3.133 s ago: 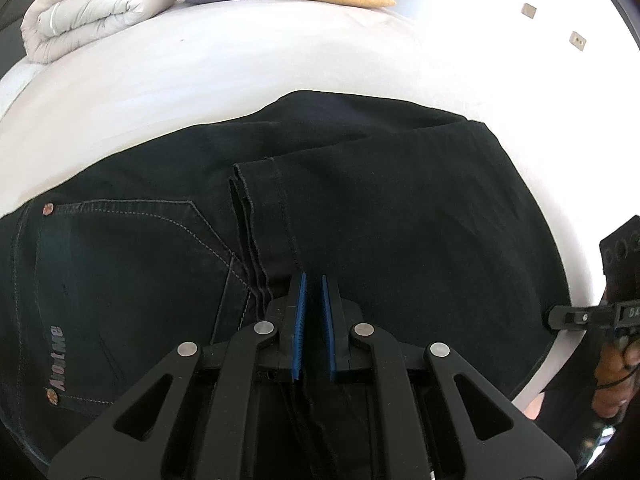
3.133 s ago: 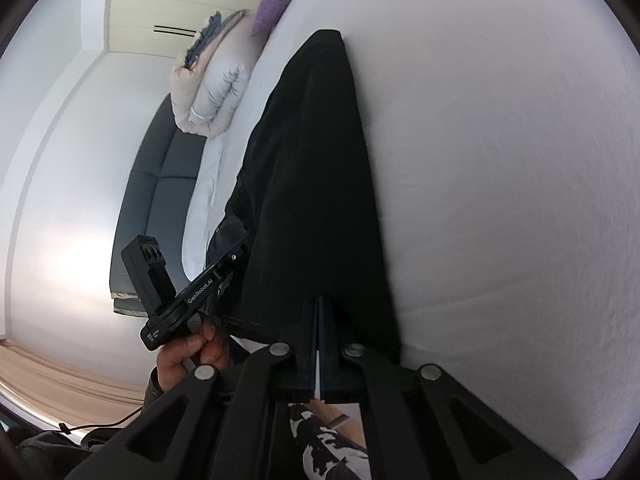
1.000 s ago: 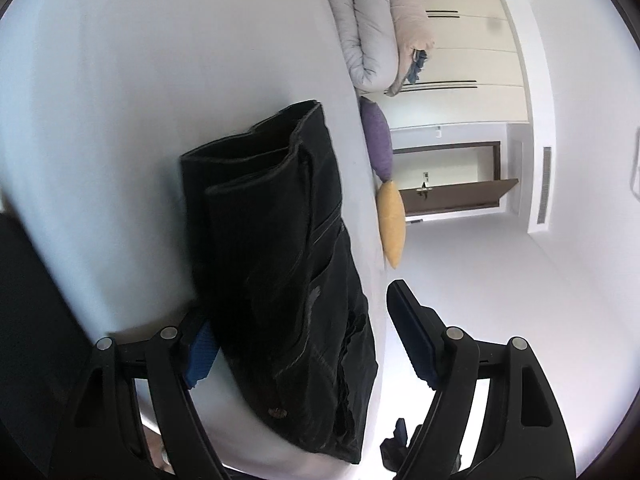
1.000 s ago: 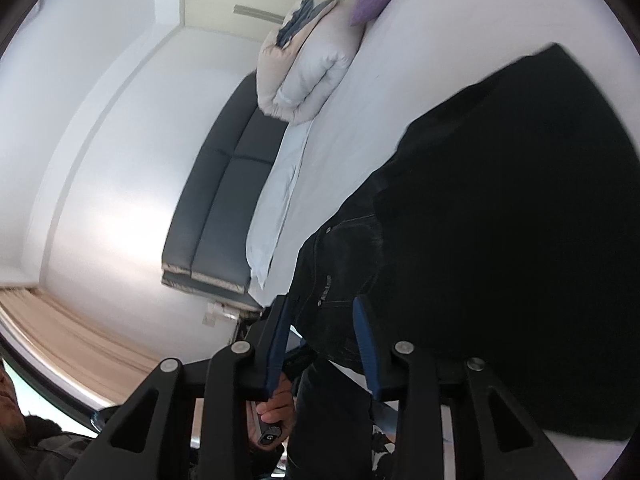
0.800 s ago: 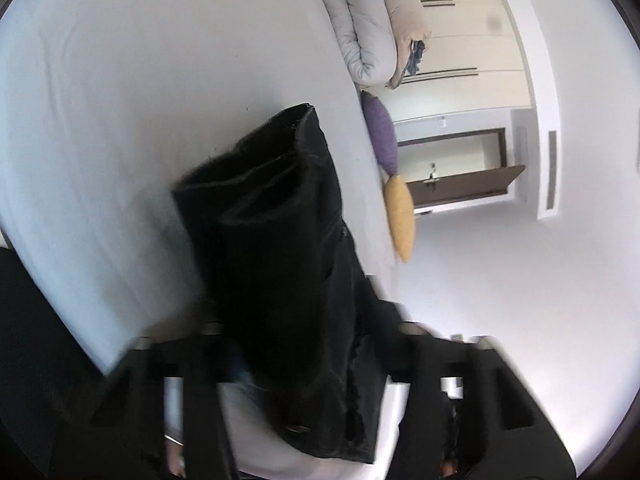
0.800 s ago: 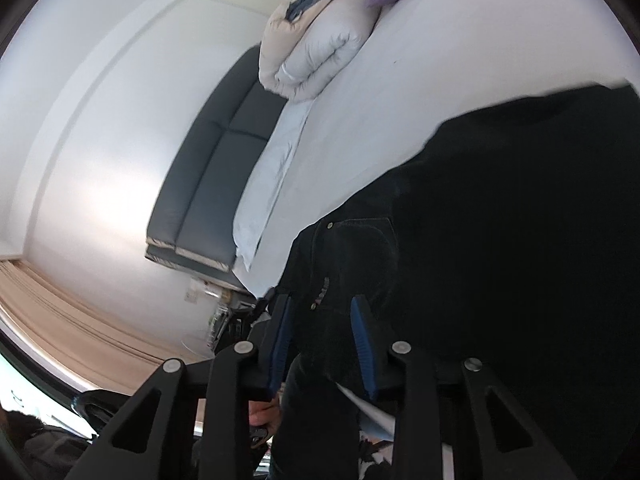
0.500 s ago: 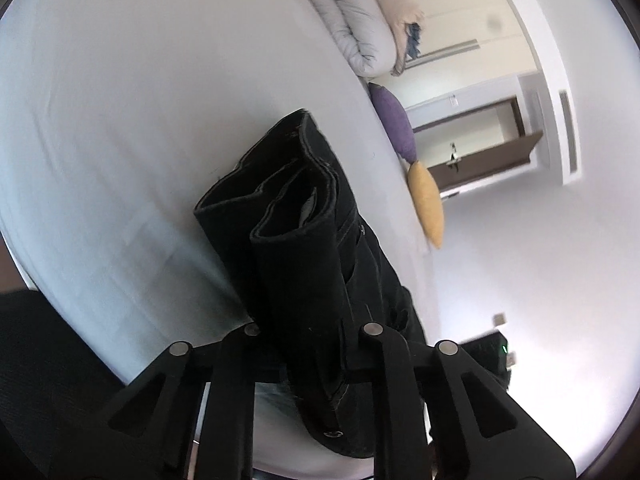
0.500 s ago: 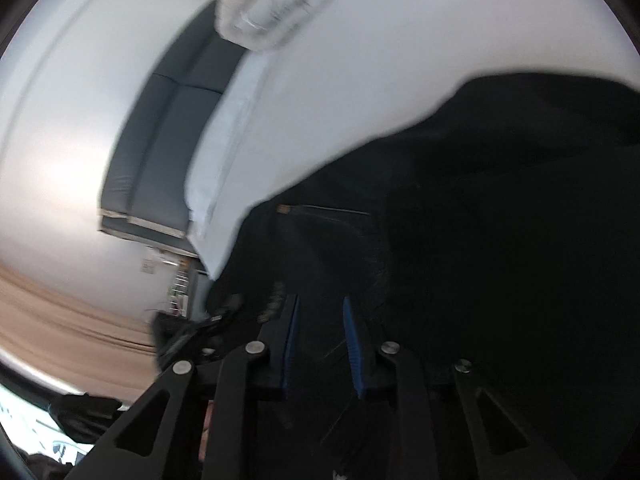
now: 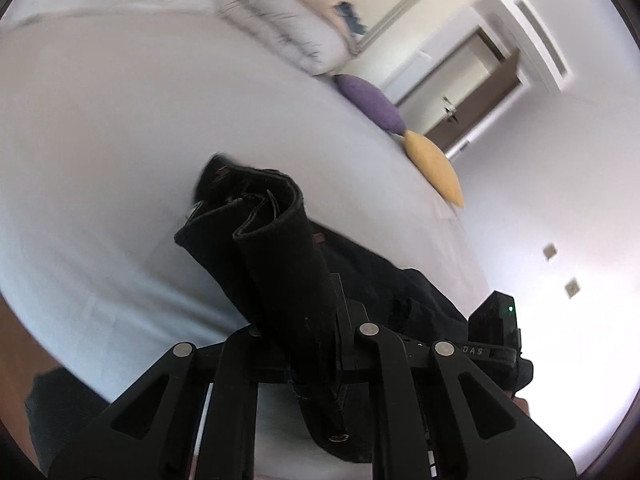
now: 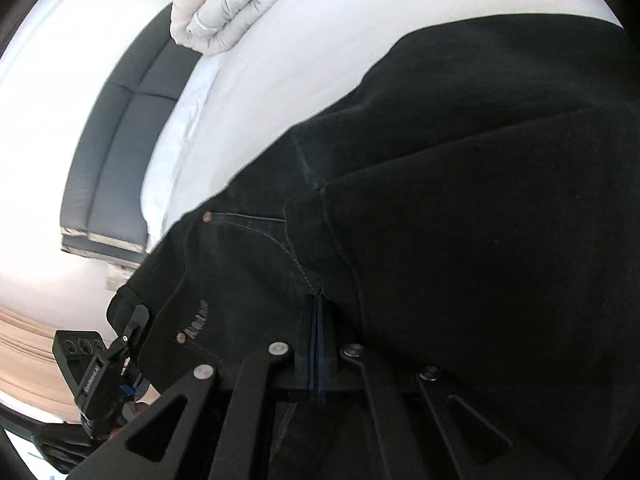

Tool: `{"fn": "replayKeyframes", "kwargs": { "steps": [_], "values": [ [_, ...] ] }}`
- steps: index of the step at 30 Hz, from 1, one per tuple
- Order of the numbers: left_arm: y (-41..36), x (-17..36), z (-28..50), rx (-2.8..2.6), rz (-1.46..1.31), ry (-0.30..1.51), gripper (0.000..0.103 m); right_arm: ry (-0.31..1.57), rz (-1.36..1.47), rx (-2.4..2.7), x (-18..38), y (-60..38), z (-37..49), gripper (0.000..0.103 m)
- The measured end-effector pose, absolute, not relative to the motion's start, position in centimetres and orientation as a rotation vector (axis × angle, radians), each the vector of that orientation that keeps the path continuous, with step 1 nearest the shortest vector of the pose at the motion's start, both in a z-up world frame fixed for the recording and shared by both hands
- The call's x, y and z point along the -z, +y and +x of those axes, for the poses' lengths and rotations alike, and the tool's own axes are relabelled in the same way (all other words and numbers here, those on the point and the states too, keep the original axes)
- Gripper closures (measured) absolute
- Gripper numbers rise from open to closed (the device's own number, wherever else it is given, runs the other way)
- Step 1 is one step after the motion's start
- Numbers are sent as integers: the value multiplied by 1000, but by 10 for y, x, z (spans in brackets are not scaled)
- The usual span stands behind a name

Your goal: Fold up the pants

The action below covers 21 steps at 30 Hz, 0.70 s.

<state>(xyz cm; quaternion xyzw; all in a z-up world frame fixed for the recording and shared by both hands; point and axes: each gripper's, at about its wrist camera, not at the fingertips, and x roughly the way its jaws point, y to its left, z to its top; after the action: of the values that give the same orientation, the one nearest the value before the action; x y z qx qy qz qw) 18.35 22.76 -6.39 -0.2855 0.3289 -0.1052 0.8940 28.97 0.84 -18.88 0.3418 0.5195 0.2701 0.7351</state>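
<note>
Left wrist view – white bed [image 9: 100,128], both claws [image 9: 296,320] clamped on black pants [image 9: 280,248], purple pillow [image 9: 370,102], yellow pillow [image 9: 434,170]

the fingertips of the left gripper [image 9: 304,320] are buried in the folded black pants [image 9: 276,248]. the pants [image 10: 460,220] are cut off by the right wrist view's edge. the duvet [image 9: 280,28] is blurred.
</note>
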Motion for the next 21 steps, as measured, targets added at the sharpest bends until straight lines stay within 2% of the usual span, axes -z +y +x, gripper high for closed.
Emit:
{"fn": "replayKeyframes", "kwargs": {
  "steps": [1, 2, 5, 9, 11, 17, 21],
  "values": [
    [220, 57, 184, 225, -560, 675, 92, 1126, 785, -597, 188, -1, 287, 93],
    [212, 50, 183, 234, -530, 668, 92, 1091, 851, -609, 186, -15, 282, 76],
    [176, 30, 185, 280, -419, 654, 91, 1004, 985, -633, 179, -50, 270, 49],
    [102, 11, 189, 373, -215, 651, 92, 948, 1070, -679, 171, -91, 261, 40],
    [61, 13, 190, 416, -98, 665, 91, 923, 1092, -698, 167, -109, 257, 28],
    [-37, 60, 177, 520, 191, 764, 92, 865, 1087, -737, 156, -137, 246, 7],
    [-64, 75, 167, 549, 272, 777, 92, 924, 1029, -743, 162, -136, 247, 6]
  ]
}}
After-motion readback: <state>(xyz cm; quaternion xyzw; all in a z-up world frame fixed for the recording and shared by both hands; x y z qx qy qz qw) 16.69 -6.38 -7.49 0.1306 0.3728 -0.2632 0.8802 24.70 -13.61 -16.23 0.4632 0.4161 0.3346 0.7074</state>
